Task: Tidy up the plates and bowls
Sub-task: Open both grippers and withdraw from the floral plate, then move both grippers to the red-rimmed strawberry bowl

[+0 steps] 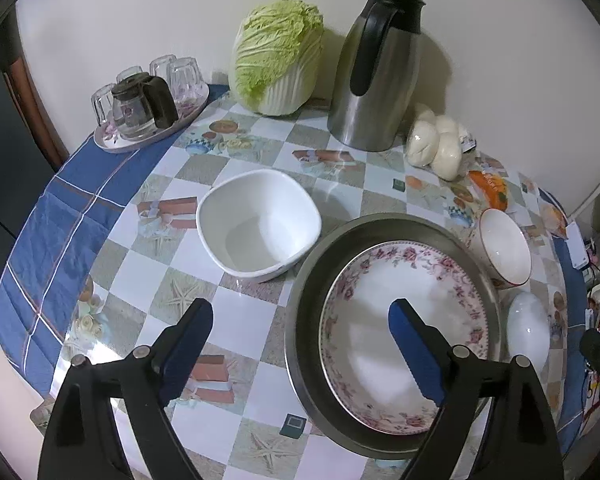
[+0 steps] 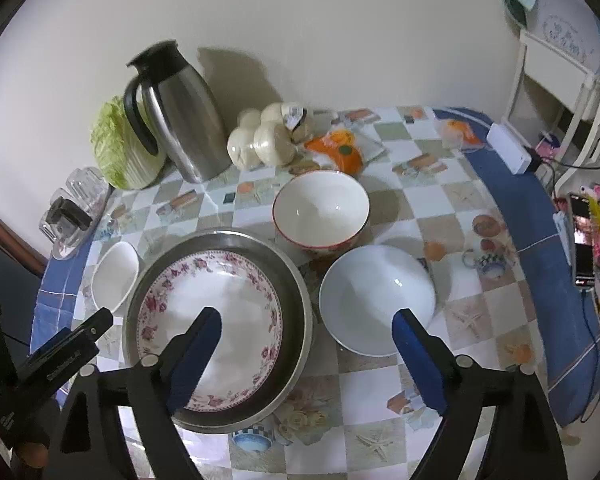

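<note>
Plain cream wall (image 1: 140,20) directly ahead, behind a table (image 1: 260,320) with checked oilcloth over blue cloth. White shelf unit (image 2: 560,80) ahead to the right; dark wooden frame (image 1: 24,80) to the left.

Napa cabbage (image 2: 116,148) half hidden (behind the steel jug (image 2: 180,116))

We note that the left gripper (image 1: 300,320) has matte black arms with silver round pivot screws and flat blue pads on its fingers (image 1: 414,356). We find the right gripper (image 2: 306,332) identical: black frame, silver screws, blue-faced fingers (image 2: 418,360).
</note>
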